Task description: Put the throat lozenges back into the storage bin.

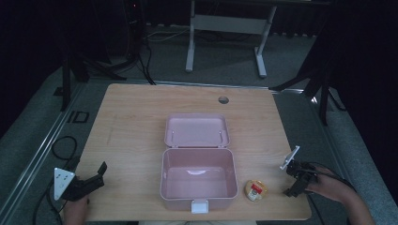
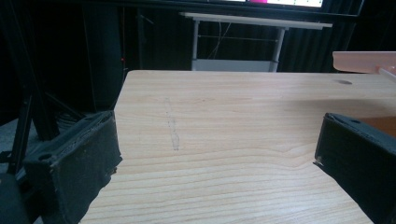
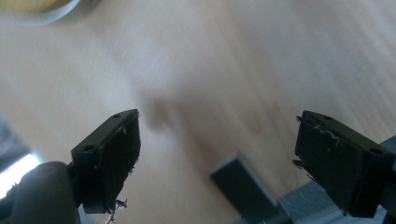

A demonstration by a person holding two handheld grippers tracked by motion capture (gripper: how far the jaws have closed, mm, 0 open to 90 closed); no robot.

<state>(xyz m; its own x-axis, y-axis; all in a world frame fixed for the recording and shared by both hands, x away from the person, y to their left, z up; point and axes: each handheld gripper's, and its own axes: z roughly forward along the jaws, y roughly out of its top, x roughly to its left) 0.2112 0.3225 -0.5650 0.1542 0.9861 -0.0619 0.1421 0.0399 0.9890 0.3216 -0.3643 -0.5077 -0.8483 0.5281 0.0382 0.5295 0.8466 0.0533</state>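
- High view: a pink box sits at the near middle of the wooden table, its lid swung back flat behind it and a white latch on its front wall. The inside looks bare.
- The left gripper lies low at the table's near left corner, well left of the box, jaws pointing toward it. A hand grips it from below, mostly cut off by the bottom edge. The grey three-cornered plate rides on its back.
- The right gripper is right of the box at the table's near right edge, tipped downward, held by a hand whose forearm leaves by the bottom right corner.
- A small round yellow container with a red label stands just right of the box's front corner, between box and right gripper; its print is too small to read.
- Left gripper view: the two black jaws stand wide apart with bare tabletop between them, nothing held. The box's pink lid edge pokes in at the upper right, cut off.
- Right gripper view: the jaws are spread apart over blurred wood, grasping nothing. The container's rim shows at the top left, cropped and smeared. A dark block low between the jaws is too blurred to identify.
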